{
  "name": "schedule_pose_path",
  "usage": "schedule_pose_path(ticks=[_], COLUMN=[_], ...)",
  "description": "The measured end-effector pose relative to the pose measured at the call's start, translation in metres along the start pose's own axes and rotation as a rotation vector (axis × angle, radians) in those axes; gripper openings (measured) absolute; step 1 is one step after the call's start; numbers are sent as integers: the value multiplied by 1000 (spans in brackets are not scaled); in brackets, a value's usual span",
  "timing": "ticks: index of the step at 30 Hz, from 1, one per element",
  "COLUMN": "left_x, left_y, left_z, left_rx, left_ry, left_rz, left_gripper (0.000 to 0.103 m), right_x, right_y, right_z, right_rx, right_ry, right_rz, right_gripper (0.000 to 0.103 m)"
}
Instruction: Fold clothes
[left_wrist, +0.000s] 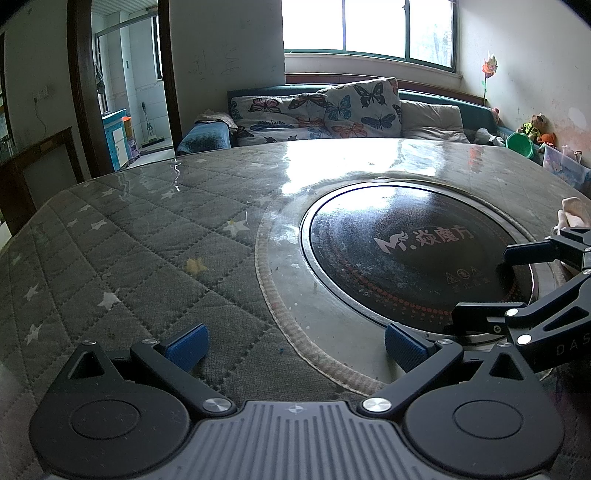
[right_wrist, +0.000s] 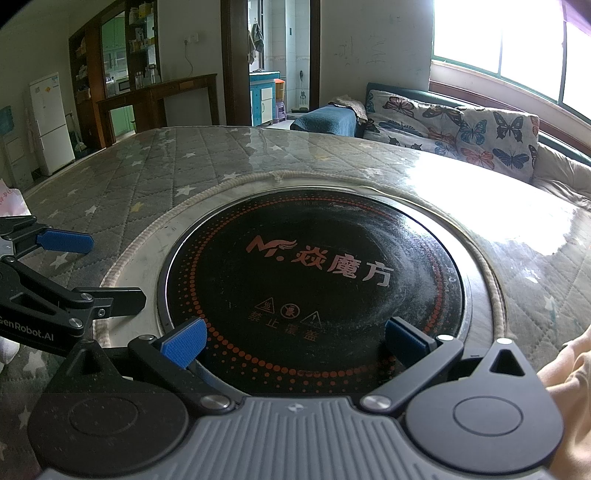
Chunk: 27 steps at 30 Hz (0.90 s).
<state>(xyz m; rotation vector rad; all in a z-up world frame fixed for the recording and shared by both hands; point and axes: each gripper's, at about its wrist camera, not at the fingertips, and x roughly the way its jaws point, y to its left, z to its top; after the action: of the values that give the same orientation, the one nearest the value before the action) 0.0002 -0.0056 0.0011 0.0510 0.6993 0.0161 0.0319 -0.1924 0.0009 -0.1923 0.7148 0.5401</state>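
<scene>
A quilted, star-printed grey surface (left_wrist: 122, 236) under glossy film rings a round black glass hotplate (right_wrist: 314, 273). Left gripper (left_wrist: 295, 345) and right gripper (right_wrist: 295, 343) hover spread wide, empty. Peach cloth (right_wrist: 569, 373) lies at the right edge.

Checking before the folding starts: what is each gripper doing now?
Left gripper: open, holding nothing.
Right gripper: open, holding nothing.
</scene>
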Motion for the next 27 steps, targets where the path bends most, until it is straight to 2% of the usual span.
schedule_pose_path(ticks=[22, 27], left_x=[4, -5], left_y=[2, -5], left_z=[1, 3], left_rx=[-24, -25], left_ry=[5, -18], left_rz=[3, -30], left_gripper=[103, 103], right_x=[1, -15], right_y=[3, 2], right_z=[0, -4], right_rx=[6, -2], right_ry=[3, -8], right_rz=[-3, -32], right_gripper=[103, 103])
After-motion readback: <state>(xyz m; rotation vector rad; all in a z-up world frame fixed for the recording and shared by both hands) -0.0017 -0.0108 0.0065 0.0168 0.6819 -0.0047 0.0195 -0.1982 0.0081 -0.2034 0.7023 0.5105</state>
